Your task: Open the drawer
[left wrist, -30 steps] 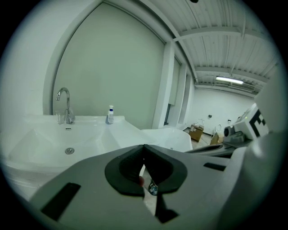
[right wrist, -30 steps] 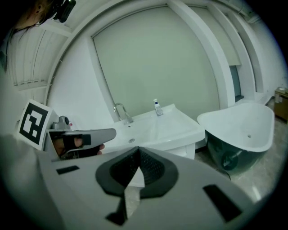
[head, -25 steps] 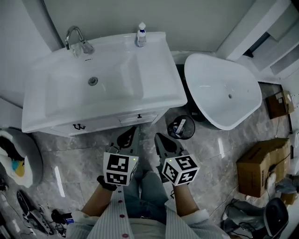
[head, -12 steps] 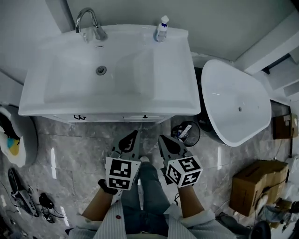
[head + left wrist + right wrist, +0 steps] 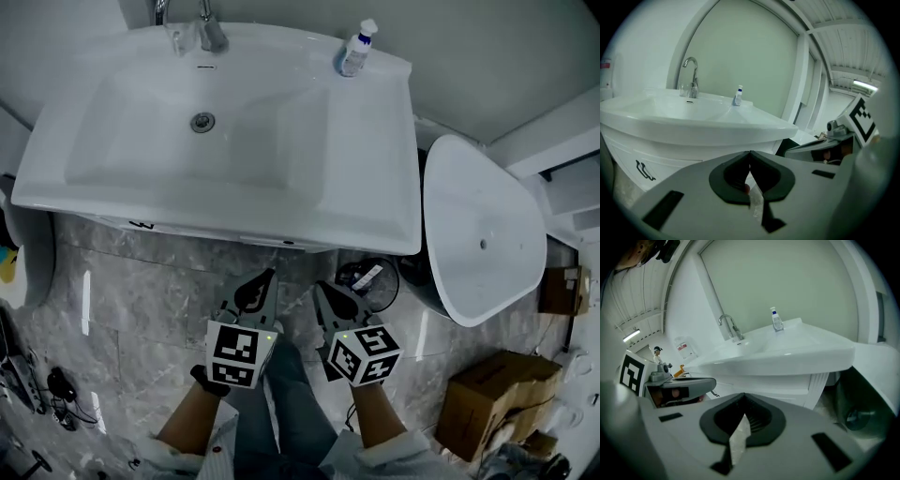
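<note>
Lower centre of frame: left gripper (image 5: 269, 276) and right gripper (image 5: 318, 285) are hovering clenched, empty, below the sink (image 5: 281, 131) drawer (image 5: 272, 240).

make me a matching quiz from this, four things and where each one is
Things: 1 tap; 2 bottle; 3 bin; 4 cardboard box
Places: a floor, lower right of the head view; b back edge of the sink, behind the drain; c floor, between sink and white tub; d back right corner of the sink
Pairs: 1-b; 2-d; 3-c; 4-a

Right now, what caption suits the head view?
Left gripper and right gripper, jaws shut, hover before the washbasin; drawer closed.
</note>
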`<state>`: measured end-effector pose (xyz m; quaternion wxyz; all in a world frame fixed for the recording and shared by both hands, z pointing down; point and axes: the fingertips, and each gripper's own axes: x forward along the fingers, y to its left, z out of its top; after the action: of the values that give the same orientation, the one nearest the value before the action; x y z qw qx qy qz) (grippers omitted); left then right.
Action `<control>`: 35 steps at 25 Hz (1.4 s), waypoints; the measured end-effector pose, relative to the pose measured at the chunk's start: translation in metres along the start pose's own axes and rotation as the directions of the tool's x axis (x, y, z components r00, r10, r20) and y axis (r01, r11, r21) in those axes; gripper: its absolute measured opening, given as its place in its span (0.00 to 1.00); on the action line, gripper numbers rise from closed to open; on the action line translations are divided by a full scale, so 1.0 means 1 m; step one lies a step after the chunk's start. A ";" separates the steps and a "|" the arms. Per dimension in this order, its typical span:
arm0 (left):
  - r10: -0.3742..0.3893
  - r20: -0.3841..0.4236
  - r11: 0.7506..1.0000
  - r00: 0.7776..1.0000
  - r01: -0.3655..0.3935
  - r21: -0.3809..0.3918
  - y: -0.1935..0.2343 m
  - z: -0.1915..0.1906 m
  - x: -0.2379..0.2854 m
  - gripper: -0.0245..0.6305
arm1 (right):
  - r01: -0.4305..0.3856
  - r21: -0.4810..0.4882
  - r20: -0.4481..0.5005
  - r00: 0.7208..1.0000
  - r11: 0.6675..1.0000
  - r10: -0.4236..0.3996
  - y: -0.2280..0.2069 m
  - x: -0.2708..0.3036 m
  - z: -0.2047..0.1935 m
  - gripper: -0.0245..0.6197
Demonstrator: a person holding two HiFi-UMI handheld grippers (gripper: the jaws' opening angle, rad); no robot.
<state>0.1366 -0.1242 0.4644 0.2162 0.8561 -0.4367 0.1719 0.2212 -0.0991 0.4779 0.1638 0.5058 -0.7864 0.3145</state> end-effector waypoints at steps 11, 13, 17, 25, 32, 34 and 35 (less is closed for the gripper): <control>0.030 -0.048 0.997 0.998 -0.033 -0.065 0.025 -0.062 0.050 0.06 | -0.011 -0.076 0.033 0.999 0.997 0.013 -0.022 0.065 -0.029 0.05; 0.020 -0.053 0.998 0.998 -0.023 -0.064 0.027 -0.072 0.060 0.07 | -0.009 -0.103 0.041 0.999 0.995 0.013 -0.026 0.076 -0.035 0.05; -0.035 -0.055 0.998 0.998 0.032 -0.055 0.026 -0.088 0.077 0.07 | 0.003 -0.128 0.044 0.999 0.992 0.003 -0.035 0.094 -0.047 0.05; -0.053 -0.089 0.999 0.995 0.053 -0.003 0.033 -0.109 0.111 0.07 | 0.018 -0.170 0.016 1.000 0.985 -0.016 -0.051 0.123 -0.069 0.05; -0.066 -0.148 0.994 0.987 0.078 0.076 0.043 -0.125 0.135 0.15 | 0.040 -0.217 -0.044 0.998 0.975 -0.051 -0.061 0.149 -0.079 0.10; -0.070 -0.173 0.988 0.982 0.092 0.123 0.043 -0.130 0.141 0.16 | 0.048 -0.232 -0.058 0.996 0.972 -0.063 -0.064 0.155 -0.081 0.13; -0.072 -0.183 0.984 0.981 0.099 0.145 0.044 -0.133 0.144 0.16 | 0.051 -0.239 -0.065 0.996 0.970 -0.069 -0.066 0.158 -0.083 0.14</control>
<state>0.1669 -0.1749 0.6564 0.1949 0.8696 -0.3639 0.2709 0.2064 -0.1730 0.6525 0.2609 0.4945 -0.7961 0.2315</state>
